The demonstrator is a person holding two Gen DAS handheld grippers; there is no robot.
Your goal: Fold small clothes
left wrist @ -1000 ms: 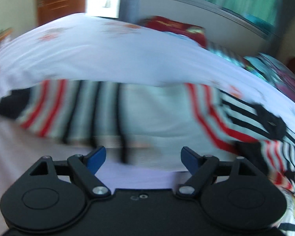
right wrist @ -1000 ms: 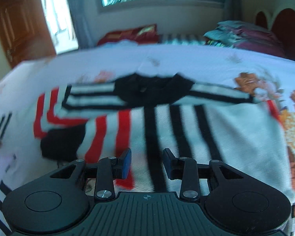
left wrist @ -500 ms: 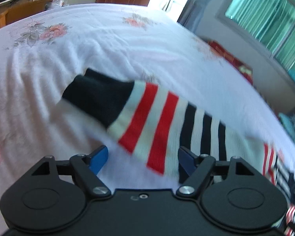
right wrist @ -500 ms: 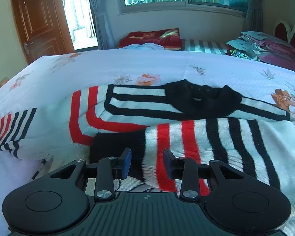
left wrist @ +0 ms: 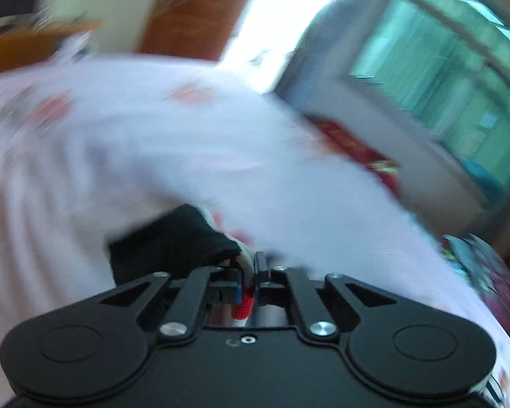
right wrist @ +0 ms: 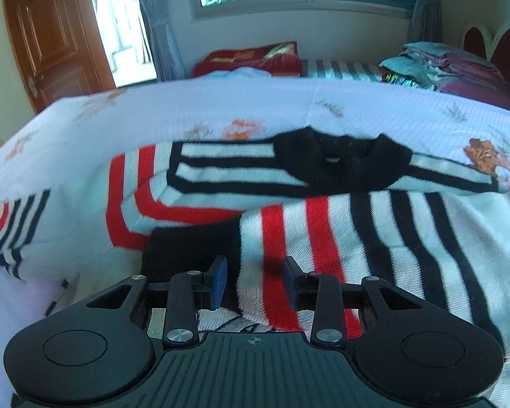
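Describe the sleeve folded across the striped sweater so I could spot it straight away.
On the flowered bedsheet lies a striped sweater with a black collar. The folded sleeve crosses its body just below that collar, ahead of the right gripper. Its black cuff and upright stripes set it apart.

Two close wrist views angled down over the bed [right wrist: 357,108], both sharing the striped sweater [right wrist: 374,224].

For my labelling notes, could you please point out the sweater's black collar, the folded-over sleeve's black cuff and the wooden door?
black collar [right wrist: 340,166]: right wrist view, middle of the neckband.
black cuff [right wrist: 190,251]: right wrist view, centre of the cuff.
wooden door [right wrist: 54,40]: right wrist view, upper panel.
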